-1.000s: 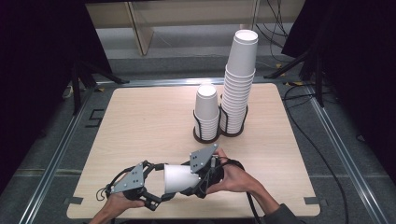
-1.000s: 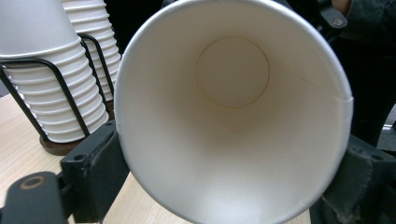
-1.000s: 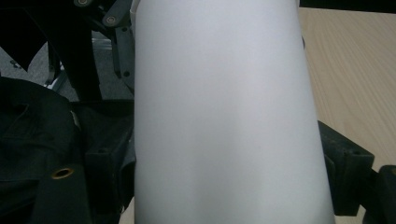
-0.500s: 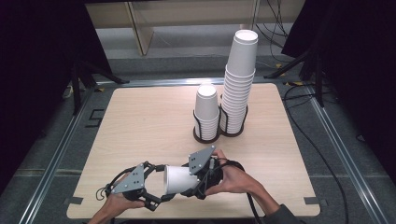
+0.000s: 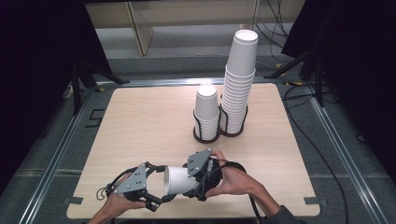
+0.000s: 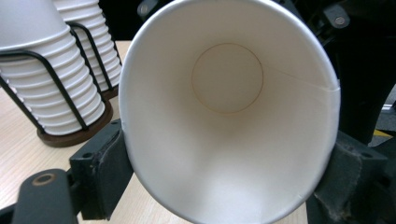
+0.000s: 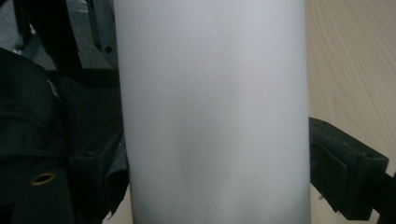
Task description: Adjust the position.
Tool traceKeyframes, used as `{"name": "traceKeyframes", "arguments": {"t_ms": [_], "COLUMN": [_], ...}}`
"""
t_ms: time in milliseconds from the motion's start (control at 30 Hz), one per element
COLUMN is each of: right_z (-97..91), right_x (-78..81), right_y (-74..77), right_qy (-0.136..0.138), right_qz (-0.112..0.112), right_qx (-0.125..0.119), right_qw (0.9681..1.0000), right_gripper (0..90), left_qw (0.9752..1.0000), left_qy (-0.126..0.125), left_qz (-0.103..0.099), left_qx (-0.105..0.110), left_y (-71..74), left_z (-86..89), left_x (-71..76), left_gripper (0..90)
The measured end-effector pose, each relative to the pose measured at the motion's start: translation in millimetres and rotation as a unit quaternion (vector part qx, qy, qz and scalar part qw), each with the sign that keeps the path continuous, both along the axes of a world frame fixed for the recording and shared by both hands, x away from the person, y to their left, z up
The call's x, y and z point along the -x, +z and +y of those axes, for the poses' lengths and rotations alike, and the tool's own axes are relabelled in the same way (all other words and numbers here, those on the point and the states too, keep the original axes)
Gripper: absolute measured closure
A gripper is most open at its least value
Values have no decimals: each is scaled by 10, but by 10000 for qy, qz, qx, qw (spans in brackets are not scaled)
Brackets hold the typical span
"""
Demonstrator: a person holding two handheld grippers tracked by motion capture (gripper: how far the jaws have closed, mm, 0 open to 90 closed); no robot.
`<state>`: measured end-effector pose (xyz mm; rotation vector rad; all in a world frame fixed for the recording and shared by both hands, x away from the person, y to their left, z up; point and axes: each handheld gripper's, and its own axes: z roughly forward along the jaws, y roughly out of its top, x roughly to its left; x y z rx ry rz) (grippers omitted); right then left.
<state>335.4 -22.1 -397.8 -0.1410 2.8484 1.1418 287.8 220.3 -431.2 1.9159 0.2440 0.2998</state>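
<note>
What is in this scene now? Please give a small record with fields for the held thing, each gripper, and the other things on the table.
held thing: one white paper cup, lying sideways, open mouth toward the left gripper
left gripper: jaws on both sides of the cup near its rim
right gripper: jaws on both sides of the cup's body
short cup stack: in a black wire holder
tall cup stack: in the neighbouring holder
table: light wood

Your wooden table (image 5: 140, 126) carries two wire holders side by side: short cup stack (image 5: 207, 114), tall cup stack (image 5: 238, 84).
</note>
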Motion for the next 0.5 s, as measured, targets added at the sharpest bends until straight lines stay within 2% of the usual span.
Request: {"name": "traceKeyframes", "arguments": {"t_ms": [67, 167, 300, 333, 400, 467, 500], "right_z": [12, 37, 94, 107, 121, 130, 134], "right_x": [34, 90, 118, 108, 112, 104, 96], "right_y": [24, 40, 2, -15, -32, -47, -48], "right_qy": [-3, -92, -150, -147, -144, -170, -86], "right_qz": [-151, -258, -514, -615, -610, -629, -673], "right_qx": [157, 389, 751, 795, 844, 876, 878], "right_qw": [9998, 9989, 9957, 9948, 9945, 9940, 9938], "right_gripper": [158, 159, 164, 165, 166, 172, 173], "left_qw": [10000, 9996, 9988, 9983, 9979, 9969, 9964], "left_qy": [47, 127, 181, 228, 272, 319, 320], "left_qz": [26, 58, 81, 60, 79, 65, 97], "left_qx": [-65, -236, -453, -529, -578, -719, -782], "left_y": [-3, -3, 2, 8, 7, 13, 16], "left_z": [-4, -7, -27, -26, -48, -65, -75], "left_x": [-2, -8, -6, 1, 13, 28, 34], "left_gripper": [149, 150, 150, 150, 150, 150, 150]}}
